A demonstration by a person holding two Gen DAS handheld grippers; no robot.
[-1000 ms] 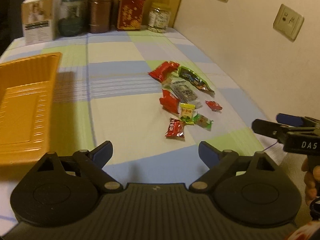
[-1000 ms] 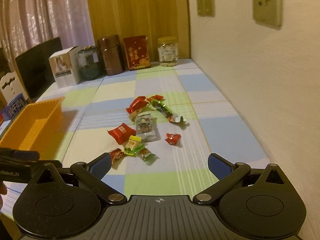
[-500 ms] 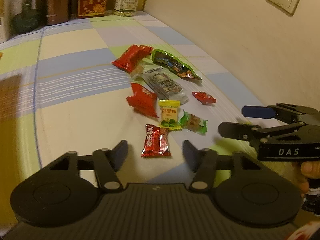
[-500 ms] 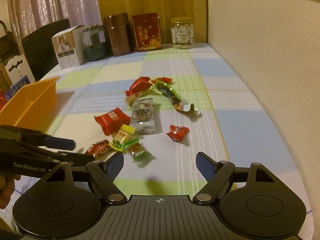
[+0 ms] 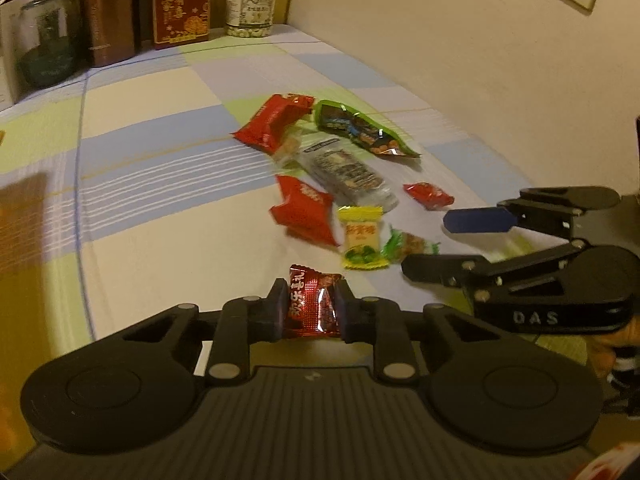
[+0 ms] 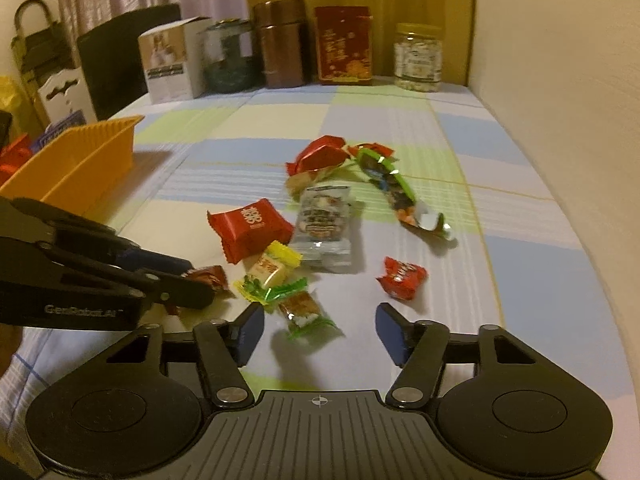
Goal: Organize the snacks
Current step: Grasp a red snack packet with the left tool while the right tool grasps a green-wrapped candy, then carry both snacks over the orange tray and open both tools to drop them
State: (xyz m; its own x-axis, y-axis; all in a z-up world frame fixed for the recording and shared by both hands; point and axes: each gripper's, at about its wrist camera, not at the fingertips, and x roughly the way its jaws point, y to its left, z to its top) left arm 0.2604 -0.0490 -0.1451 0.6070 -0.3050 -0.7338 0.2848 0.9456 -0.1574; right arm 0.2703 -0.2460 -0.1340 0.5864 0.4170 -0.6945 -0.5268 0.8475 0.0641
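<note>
The left gripper [image 5: 310, 307] points forward and down at the table [image 5: 160, 240], and its fingers [image 5: 276, 304] have just closed until both pads press the sides of a dark red candy [image 5: 314, 307]. In the right wrist view it reaches in from the left edge with its fingers nearly together.

The right gripper [image 6: 318, 330] also tilts forward and down. Its blue-padded fingers [image 6: 250, 332] have just been closing but stand apart, with a green-wrapped candy [image 6: 306, 314] lying between them, untouched. In the left wrist view it comes in from the right, held by a hand [image 5: 612, 344] at the frame's edge.
</note>
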